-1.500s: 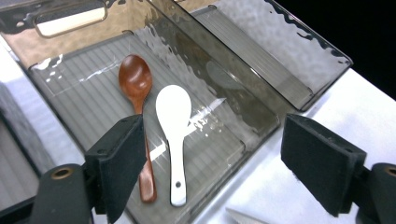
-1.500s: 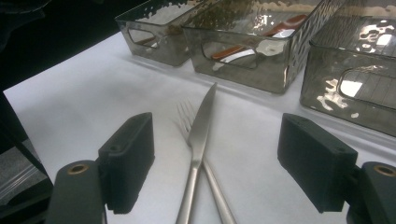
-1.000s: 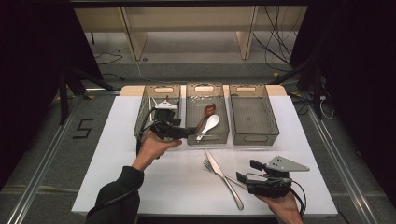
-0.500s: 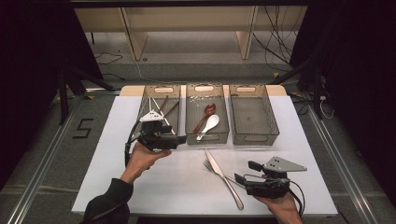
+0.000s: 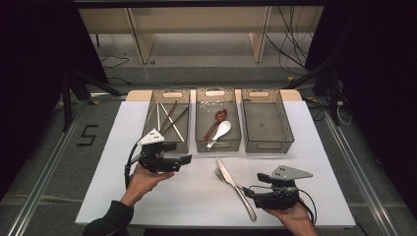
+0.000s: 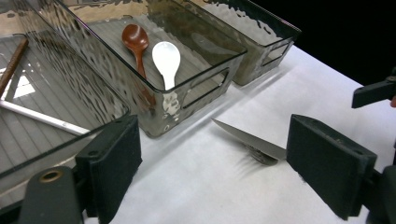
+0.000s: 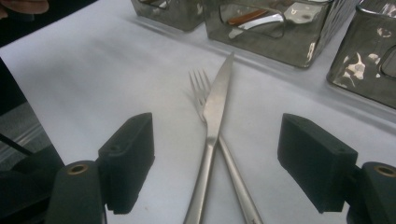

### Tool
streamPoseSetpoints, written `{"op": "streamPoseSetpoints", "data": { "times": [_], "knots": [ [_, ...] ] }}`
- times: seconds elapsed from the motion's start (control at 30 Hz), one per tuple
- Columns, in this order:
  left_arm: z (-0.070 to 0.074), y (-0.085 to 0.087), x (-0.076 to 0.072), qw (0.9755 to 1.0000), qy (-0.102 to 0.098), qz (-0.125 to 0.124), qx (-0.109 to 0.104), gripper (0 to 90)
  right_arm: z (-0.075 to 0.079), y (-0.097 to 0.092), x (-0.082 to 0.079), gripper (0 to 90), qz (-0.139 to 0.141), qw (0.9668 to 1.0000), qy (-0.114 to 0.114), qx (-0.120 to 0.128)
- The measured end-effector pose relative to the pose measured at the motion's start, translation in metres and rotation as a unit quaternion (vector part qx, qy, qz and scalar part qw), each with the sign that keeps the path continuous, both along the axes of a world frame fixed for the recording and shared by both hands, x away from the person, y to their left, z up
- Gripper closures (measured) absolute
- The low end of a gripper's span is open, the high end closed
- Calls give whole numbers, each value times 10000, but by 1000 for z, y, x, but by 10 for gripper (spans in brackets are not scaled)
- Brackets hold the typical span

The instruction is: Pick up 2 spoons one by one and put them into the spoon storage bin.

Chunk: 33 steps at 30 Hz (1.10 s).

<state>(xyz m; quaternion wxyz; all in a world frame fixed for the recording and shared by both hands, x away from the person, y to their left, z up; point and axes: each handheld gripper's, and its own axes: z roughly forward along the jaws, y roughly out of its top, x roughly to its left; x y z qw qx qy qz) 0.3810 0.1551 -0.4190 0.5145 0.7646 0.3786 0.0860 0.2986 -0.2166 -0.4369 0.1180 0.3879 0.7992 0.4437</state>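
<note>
White table (image 5: 147, 196): knife (image 5: 235, 182) crosses fork (image 5: 220, 175) before three bins (image 5: 218, 125).

Table (image 5: 147, 206): covered in white | floor (image 5: 206, 69): grey, crossed by black cables (image 5: 290, 29) | wooden frame legs (image 5: 140, 37) seen behind | surroundings kept dark | "5" marked on floor (image 5: 88, 135)

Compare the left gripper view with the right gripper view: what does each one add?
Left gripper view: the bowls of the brown spoon and white spoon inside the middle bin, plus chopsticks in the neighbouring bin. Right gripper view: the fork tines, with the knife crossing over its handle. Both: the knife blade, grey bins, white table, and the left tool and right tool open.
</note>
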Motion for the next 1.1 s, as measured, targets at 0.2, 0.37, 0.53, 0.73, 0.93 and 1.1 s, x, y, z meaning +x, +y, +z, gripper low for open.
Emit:
{"op": "streamPoseSetpoints", "data": {
  "times": [0.2, 0.37, 0.53, 0.73, 0.93, 1.1],
  "knots": [
    [-4, 2, -11, 9999, -89, -52, -26, 175, 0, 5, 1, 279, 17, 9995, 161, -258],
    [-11, 6, -19, 9998, -190, -49, 87, 175, 1, 11, 3, 280, 43, 9982, 310, -513],
    [-18, 15, -24, 9999, -123, 44, 79, 174, 2, 20, 6, 280, 127, 9959, 465, -760],
    [-18, 21, -34, 9998, -174, 107, -23, 174, 0, 29, 14, 285, 194, 9926, 683, -988],
    [-17, 28, -43, 9995, -276, 149, 56, 173, -4, 34, 20, 288, 246, 9879, 1003, -1161],
    [-19, 31, -46, 9994, -279, 189, 55, 173, -6, 37, 20, 289, 293, 9856, 1083, -1262]
  ]
}}
